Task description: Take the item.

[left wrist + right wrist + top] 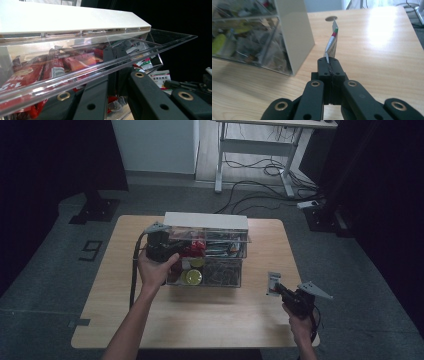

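My right gripper (329, 65) pinches a sachet (332, 43) shut near the table's (210, 320) right edge; my left gripper (167, 251) clamps the clear lid (105, 67) open for access.

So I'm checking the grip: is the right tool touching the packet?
Touching: the right gripper view shows the right tool shut, the packet's edge pinched between its jaws.
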{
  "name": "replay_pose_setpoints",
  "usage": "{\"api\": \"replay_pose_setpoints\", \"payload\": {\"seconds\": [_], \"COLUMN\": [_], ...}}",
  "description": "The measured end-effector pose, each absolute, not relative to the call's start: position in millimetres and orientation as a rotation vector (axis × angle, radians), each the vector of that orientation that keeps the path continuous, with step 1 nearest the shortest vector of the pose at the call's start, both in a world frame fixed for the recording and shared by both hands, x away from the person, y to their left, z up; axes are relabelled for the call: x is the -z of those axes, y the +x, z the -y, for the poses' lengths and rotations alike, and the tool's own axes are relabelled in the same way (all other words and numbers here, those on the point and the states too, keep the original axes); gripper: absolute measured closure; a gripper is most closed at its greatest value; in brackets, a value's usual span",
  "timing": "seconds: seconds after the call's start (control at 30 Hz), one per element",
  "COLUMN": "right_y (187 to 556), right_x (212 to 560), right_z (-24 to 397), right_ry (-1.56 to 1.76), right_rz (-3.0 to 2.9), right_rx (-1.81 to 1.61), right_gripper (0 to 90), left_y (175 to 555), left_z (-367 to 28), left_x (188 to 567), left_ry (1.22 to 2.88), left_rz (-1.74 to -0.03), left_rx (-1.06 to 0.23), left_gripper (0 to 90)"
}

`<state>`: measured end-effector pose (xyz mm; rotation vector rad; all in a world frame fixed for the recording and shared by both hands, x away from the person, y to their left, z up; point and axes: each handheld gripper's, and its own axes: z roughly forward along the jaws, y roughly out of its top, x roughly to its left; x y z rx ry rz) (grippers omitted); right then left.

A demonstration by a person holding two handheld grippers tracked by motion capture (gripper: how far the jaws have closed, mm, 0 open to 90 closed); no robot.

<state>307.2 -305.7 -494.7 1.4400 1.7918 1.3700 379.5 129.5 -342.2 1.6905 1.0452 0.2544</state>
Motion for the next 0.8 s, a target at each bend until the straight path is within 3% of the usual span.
{"api": "replay_pose_setpoints", "payload": {"seconds": [0.8], "right_y": [321.9], "right_x": [532.8], "right_z": [309.1], "right_ry": [1.544], "right_rz": [-1.866], "right_rx": [-1.291], "right_gripper": [88.4], "left_y": [378.0], "left_z": [-127.8], "left_x": [345.4], "left_ry": [1.681], "left_rz": [-1.045], "left_rx": [-0.251], "left_gripper": [87.6]}}
